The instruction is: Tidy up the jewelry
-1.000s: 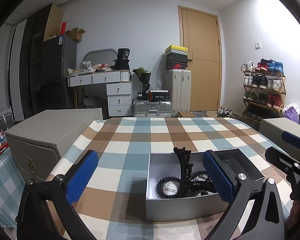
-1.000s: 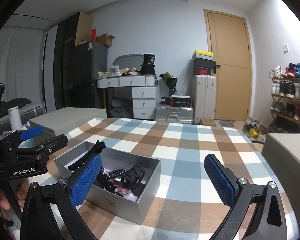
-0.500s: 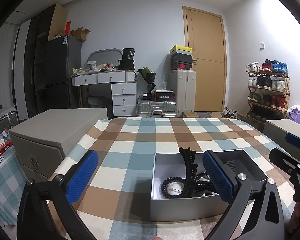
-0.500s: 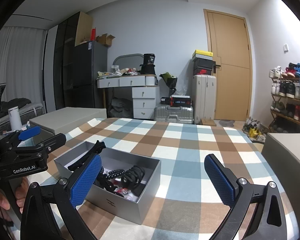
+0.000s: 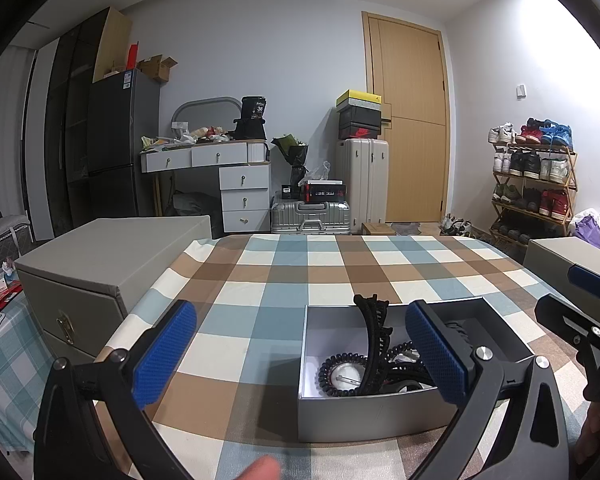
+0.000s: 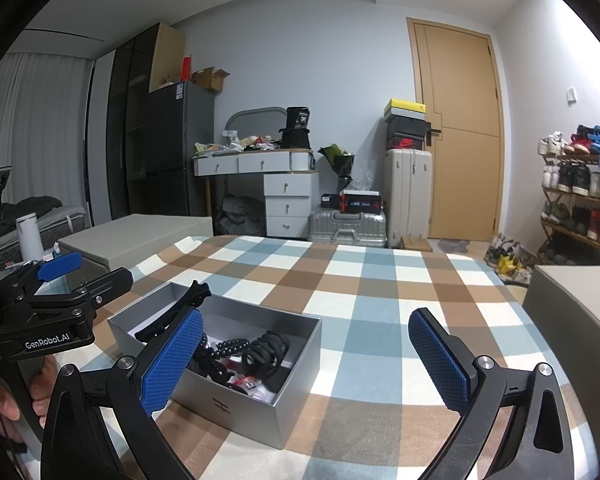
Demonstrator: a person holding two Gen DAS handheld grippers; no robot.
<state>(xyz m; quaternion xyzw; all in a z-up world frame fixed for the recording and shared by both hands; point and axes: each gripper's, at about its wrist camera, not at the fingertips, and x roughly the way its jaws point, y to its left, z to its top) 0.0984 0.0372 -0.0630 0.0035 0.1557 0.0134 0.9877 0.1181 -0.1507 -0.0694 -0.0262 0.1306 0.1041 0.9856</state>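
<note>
Sitting open-topped on the checked tablecloth (image 6: 380,280), the grey box (image 6: 236,404) holds the jewelry in a tangle: a black claw clip (image 5: 374,344) leaning up over the far wall, a dark bead bracelet (image 5: 340,376) and a coiled hair tie (image 6: 266,350) on the floor. Neither tool touches anything. The left gripper (image 5: 300,356) hangs spread wide at the box's left near corner; the right gripper (image 6: 306,360) is likewise spread, the box behind its left finger. Bare cloth right of the box appears to offer sorting room, bounded by a grey case (image 6: 572,312).
</note>
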